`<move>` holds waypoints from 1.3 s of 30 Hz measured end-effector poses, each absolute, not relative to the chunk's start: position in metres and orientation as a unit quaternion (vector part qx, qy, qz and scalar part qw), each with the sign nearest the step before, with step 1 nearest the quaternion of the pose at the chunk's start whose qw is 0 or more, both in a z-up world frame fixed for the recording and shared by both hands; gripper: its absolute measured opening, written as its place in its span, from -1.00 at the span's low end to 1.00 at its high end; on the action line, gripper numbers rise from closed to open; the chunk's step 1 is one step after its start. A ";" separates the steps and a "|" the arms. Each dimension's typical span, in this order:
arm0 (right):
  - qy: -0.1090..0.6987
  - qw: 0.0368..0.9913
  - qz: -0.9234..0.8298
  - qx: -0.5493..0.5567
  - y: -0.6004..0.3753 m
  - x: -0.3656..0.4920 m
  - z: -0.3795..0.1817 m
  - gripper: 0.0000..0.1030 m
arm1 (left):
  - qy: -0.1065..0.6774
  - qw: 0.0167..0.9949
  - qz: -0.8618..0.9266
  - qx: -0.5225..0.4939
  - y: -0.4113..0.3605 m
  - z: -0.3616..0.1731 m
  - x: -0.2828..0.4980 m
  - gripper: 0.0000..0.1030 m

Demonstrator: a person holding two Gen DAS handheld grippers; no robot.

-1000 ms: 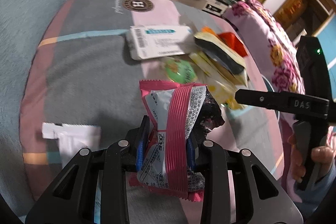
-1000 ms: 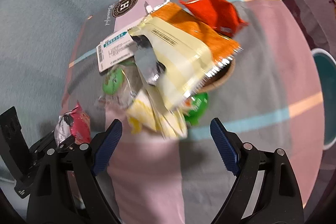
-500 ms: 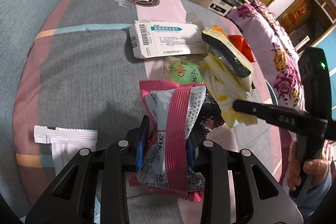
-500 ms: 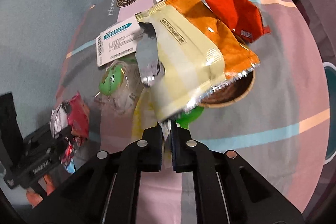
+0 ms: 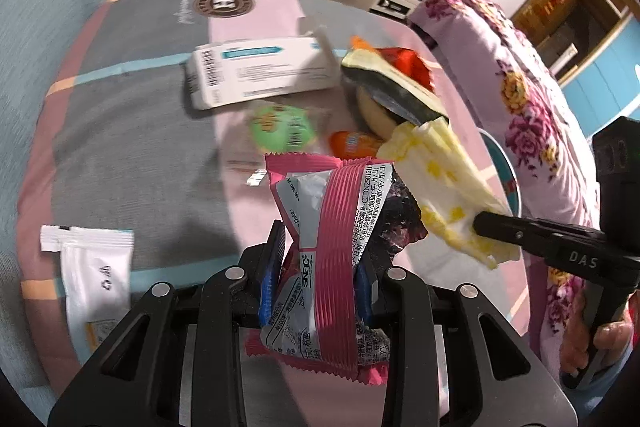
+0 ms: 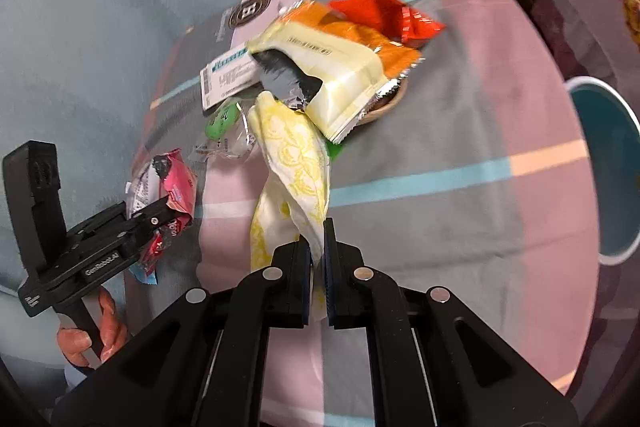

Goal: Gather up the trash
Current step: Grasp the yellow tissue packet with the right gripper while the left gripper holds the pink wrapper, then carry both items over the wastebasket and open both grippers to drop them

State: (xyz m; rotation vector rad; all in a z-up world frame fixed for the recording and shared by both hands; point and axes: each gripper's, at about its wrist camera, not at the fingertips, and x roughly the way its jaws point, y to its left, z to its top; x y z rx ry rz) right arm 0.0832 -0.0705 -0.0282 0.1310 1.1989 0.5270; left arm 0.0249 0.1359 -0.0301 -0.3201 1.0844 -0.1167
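between the left gripper's jaws i have a pink and silver snack wrapper clamped upright, its crimped top edge standing above the blue pads and its bottom edge hanging below them. off to the right in the left wrist view, my right gripper is pinched together on the lower end of a pale yellow patterned wrapper, which stretches up and away from the jaws toward the rest of the litter. over the pink, grey and blue striped cloth the other trash sits in a loose cluster: a cream and orange bag with a torn silvery opening, a red packet behind it, a white medicine box with a barcode end, and a green round sweet in clear wrap just in front of the box. a small orange piece lies beside the green one. a white sachet lies flat on the cloth, well apart to the left of my left gripper. a brown shallow dish shows under the cream bag's edge. a teal bin with a white rim stands at the right edge of the right wrist view. a hand grips the left handle low in that same view.
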 end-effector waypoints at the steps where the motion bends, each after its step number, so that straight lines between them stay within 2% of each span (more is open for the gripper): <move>1: 0.552 0.795 0.243 0.066 -0.078 0.080 -0.024 -0.89 | 0.513 0.844 -0.059 -0.148 0.130 -0.028 0.026 -0.38; 10: 0.523 0.812 0.235 0.108 -0.138 0.062 0.001 -0.89 | 0.509 0.849 -0.101 -0.103 0.067 -0.011 0.038 -0.38; 29: 0.482 0.844 0.165 0.168 -0.246 0.063 0.015 -0.89 | 0.525 0.837 -0.140 -0.061 -0.008 -0.013 0.076 -0.38; 39: 0.451 0.863 0.096 0.207 -0.326 0.082 0.011 -0.89 | 0.518 0.833 -0.193 -0.021 -0.099 -0.006 0.124 -0.37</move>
